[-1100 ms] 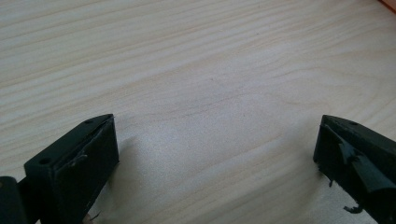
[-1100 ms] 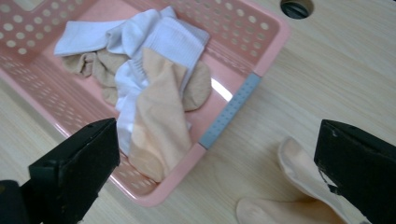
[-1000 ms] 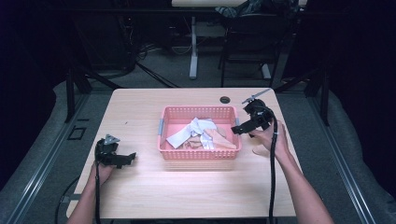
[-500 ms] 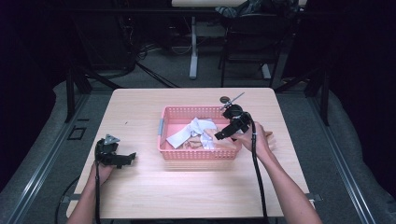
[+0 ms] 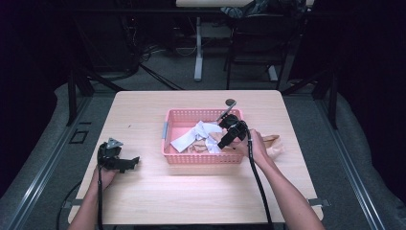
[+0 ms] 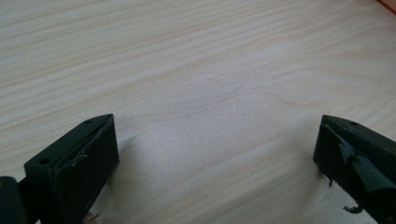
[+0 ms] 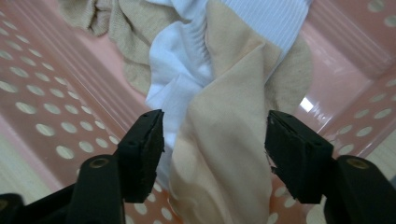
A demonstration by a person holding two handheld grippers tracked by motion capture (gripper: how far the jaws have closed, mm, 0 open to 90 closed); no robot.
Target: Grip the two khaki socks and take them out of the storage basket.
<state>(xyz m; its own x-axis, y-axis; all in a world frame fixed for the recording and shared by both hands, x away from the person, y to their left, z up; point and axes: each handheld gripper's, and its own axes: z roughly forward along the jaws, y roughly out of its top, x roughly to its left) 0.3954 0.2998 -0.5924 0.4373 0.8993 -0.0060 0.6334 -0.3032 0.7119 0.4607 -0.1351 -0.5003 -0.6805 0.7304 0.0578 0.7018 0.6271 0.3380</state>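
**One sock out, several to go**

Our right tool, jaws just closing but not yet pinching, straddles a beige sock inside the pink basket, mid-desk. Approx. one beige piece lies outside, right of the basket. Left tool rests wide apart on the desk.

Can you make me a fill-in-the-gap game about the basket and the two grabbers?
1. The socks lie in a plastic basket whose colour is ____.
2. Between the right gripper's closing jaws hangs a sock coloured ____.
3. The left gripper has nothing between its jaws, so it is ____.
4. Another beige sock lies outside the basket on the ____.

Missing words: pink; beige; open; table
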